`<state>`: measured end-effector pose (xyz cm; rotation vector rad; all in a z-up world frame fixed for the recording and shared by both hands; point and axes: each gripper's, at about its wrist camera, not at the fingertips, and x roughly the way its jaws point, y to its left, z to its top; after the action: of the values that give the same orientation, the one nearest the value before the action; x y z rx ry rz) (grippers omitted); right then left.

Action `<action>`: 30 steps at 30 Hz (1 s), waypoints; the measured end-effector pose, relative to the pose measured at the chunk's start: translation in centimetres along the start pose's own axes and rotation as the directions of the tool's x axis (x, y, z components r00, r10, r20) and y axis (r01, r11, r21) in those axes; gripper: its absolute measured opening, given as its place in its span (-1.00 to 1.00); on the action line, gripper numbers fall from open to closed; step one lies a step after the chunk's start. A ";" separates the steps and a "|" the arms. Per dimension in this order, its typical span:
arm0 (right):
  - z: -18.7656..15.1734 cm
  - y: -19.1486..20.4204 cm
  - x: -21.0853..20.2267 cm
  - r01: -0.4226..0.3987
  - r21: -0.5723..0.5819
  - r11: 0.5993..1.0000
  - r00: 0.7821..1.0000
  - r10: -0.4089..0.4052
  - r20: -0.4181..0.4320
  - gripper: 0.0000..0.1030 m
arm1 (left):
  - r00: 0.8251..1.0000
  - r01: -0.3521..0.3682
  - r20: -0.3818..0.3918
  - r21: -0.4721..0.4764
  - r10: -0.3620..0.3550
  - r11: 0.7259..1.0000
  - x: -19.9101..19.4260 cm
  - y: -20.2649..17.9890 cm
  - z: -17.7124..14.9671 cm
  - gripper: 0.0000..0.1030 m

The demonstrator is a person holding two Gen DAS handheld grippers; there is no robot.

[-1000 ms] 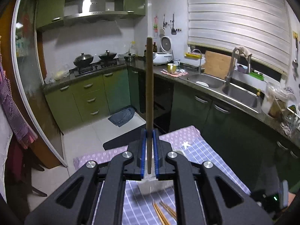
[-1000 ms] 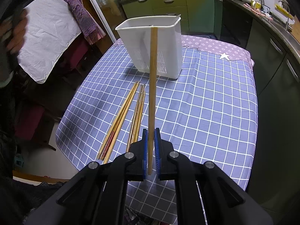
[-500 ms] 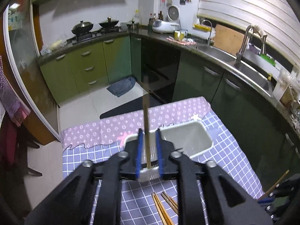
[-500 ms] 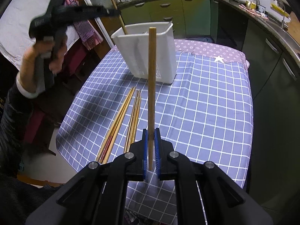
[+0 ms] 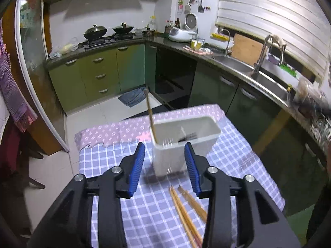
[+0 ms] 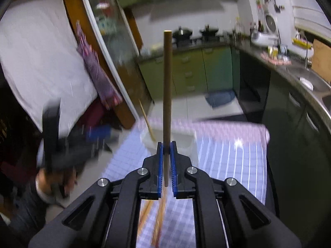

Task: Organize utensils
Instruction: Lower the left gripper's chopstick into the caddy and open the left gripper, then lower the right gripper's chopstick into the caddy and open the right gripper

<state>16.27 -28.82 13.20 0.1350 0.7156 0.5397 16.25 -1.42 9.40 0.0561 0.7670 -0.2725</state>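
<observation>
A chopstick (image 5: 150,115) leans inside the white holder (image 5: 184,136); left gripper (image 5: 164,165) opening, empty; right gripper (image 6: 166,161) clamps another chopstick (image 6: 167,86).

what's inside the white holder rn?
One chopstick leaning in the near-left corner of the white utensil holder, top sticking out. Dark shapes lie deeper inside, unidentifiable. The walls hide the bottom.

Left hand-held gripper (image 5: 164,165): two matte black, angular fingers with triangular cut-outs are shown, each faced on the inside with a ribbed blue pad and pinned by round silver screws. Right hand-held gripper (image 6: 166,165): the same black frame, blue ribbed pads and four silver screw heads are seen. At the far left of the right wrist view, a hand (image 6: 44,183), blurred, is shown with a dark sleeve and a pale cuff.
</observation>
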 end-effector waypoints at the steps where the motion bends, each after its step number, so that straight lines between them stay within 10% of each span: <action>1: 1.3 0.0 0.3 -0.003 0.012 1.000 1.000 0.003 0.024 -0.85 | 1.000 0.003 -0.012 -0.004 -0.003 1.000 -0.6 0.2 -0.8 -0.25; 7: 5.5 -0.5 6.5 0.073 0.056 0.996 0.997 -0.075 0.029 -0.85 | 0.997 0.031 -0.075 -0.013 -0.032 0.999 -1.3 0.6 -4.3 -0.25; 18: 2.0 -0.8 15.8 0.171 0.003 0.985 0.976 -0.169 -0.139 -0.85 | 0.956 0.074 -0.278 -0.066 -0.089 0.995 2.2 0.9 -9.4 -0.18; 30: -1.7 2.5 8.1 0.102 -0.099 0.990 0.992 -0.108 -0.062 -0.68 | 0.905 0.092 -0.411 -0.068 -0.112 0.993 6.5 -0.8 -11.0 -0.11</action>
<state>19.20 -22.63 7.85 -0.0102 0.7565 0.4782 13.04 -2.05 -3.01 0.0292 1.2026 -0.3476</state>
